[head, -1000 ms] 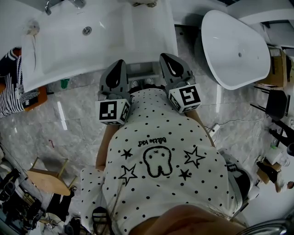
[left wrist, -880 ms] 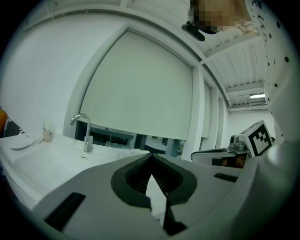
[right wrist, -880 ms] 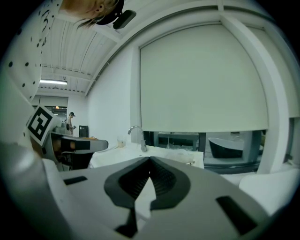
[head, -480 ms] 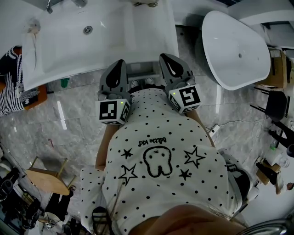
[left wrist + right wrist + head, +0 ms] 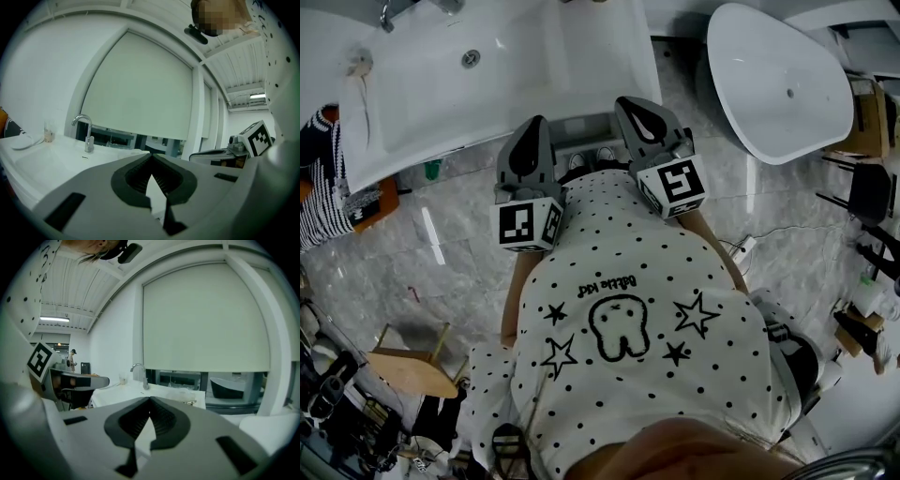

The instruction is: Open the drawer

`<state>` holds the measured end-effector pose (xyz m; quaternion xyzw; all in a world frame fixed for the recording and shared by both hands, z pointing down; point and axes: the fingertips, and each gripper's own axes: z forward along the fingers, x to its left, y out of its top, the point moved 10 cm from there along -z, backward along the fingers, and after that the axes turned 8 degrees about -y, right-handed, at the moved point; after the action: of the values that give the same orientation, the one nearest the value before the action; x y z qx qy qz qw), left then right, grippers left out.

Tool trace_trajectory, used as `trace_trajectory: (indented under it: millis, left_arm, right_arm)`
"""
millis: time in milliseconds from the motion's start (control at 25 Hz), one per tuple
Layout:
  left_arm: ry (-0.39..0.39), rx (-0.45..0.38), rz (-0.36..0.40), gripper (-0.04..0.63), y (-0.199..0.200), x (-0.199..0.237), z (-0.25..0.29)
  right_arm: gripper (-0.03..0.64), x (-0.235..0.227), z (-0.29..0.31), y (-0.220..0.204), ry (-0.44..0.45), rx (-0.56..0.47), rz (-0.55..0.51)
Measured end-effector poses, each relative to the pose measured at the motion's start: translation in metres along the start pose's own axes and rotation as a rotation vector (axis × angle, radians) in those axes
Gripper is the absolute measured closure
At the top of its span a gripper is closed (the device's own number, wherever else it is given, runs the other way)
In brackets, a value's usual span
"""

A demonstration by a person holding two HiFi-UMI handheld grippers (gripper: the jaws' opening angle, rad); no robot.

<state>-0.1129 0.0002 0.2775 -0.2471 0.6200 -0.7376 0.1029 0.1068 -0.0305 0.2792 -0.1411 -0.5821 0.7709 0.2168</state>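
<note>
As they point at the sink (image 5: pixel 581 75), left claw (image 5: pixel 533 127) and right claw (image 5: pixel 630 105) are closed.

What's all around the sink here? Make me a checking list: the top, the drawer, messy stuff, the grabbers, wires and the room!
Surface: white sink counter, with drain and faucet.
Job's things: drawer not clearly in view; only a grey strip under the counter's edge shows, so open or closed cannot be told.
Clutter: small cup on the counter; green thing and wooden stool on the floor.
Grippers: left gripper and right gripper both shut, nothing between the jaws, held before the counter.
Cables: one thin cable on the floor at right.
Surroundings: marble floor, white bathtub, someone's striped sleeve at left.
</note>
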Motion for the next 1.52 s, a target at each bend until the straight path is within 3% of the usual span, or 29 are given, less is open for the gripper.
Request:
trace_trajectory:
  millis: [360, 1520]
  left_arm:
    - [0.003, 0.005, 0.01, 0.591, 0.0008, -0.0005, -0.0021]
    - [0.016, 0.011, 0.007, 0.591, 0.0013, 0.0001, -0.0046]
  right_arm:
    - [0.601, 0.0073, 0.0029, -0.0008, 0.015, 0.001, -0.036]
    - [0.603, 0.0059, 0.0022, 0.0, 0.011, -0.003, -0.016]
